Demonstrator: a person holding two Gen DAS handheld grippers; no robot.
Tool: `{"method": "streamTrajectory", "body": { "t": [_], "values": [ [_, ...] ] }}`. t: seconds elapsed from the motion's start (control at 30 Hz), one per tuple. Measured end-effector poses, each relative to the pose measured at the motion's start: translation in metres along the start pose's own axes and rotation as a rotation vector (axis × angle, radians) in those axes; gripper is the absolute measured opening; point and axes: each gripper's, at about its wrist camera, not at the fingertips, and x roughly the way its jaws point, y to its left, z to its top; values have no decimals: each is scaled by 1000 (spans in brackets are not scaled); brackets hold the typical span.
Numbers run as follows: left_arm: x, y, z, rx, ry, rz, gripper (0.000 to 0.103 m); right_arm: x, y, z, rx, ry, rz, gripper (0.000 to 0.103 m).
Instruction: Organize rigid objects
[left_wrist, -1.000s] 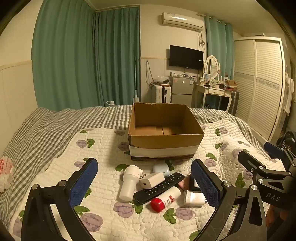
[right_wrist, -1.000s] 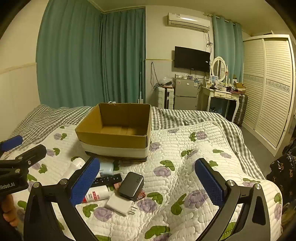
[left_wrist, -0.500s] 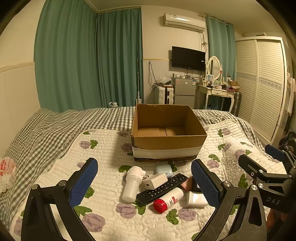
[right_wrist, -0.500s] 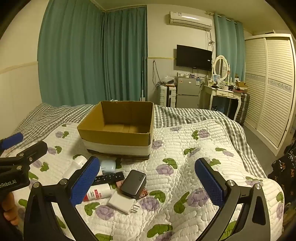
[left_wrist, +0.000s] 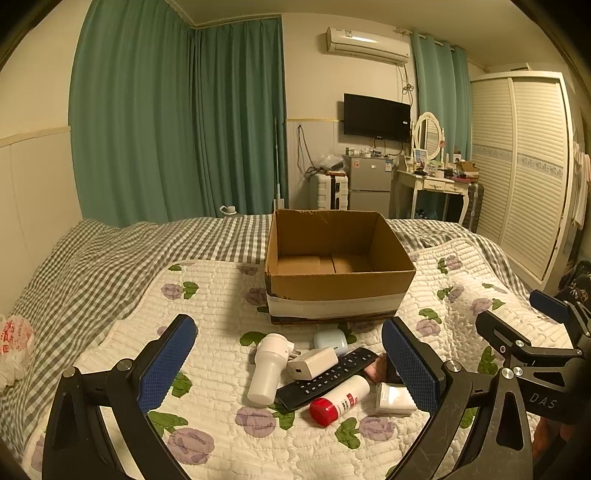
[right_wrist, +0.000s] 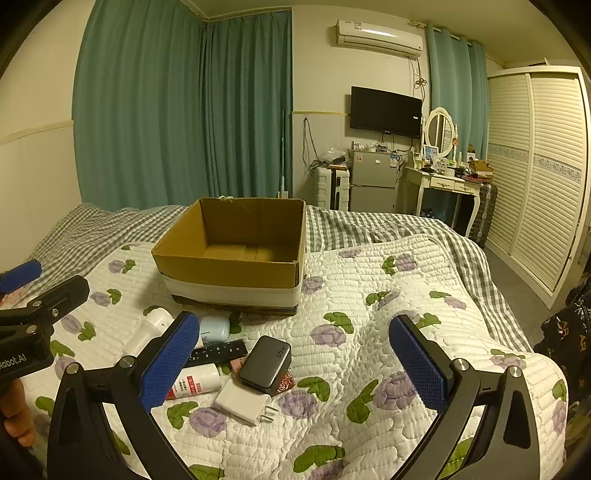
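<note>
An open, empty cardboard box (left_wrist: 338, 273) (right_wrist: 236, 258) stands on the quilt. In front of it lies a pile: a white bottle (left_wrist: 267, 367), a white charger (left_wrist: 312, 363), a black remote (left_wrist: 328, 376), a red-capped tube (left_wrist: 340, 400), a pale blue case (left_wrist: 330, 340), a dark 65W power brick (right_wrist: 266, 363) and a white plug adapter (right_wrist: 243, 402). My left gripper (left_wrist: 288, 363) is open and empty, hovering above the pile. My right gripper (right_wrist: 295, 363) is open and empty, just right of the pile.
The floral quilt (right_wrist: 388, 332) lies over a checked blanket (left_wrist: 92, 266) on the bed. A plastic bag (left_wrist: 13, 339) lies at the left edge. Curtains, a fridge, a dressing table and a wardrobe (right_wrist: 539, 166) stand beyond the bed.
Both grippers have risen and tilted up slightly, so the box and pile sit a little lower in view. Nothing was grasped or moved.
</note>
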Motion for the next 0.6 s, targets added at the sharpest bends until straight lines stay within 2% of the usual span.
{"method": "streamTrajectory", "body": {
  "t": [0.6],
  "values": [
    [0,2,1,1,-1,2,103,0,4,-2,-4,12,-2,103]
  ]
}}
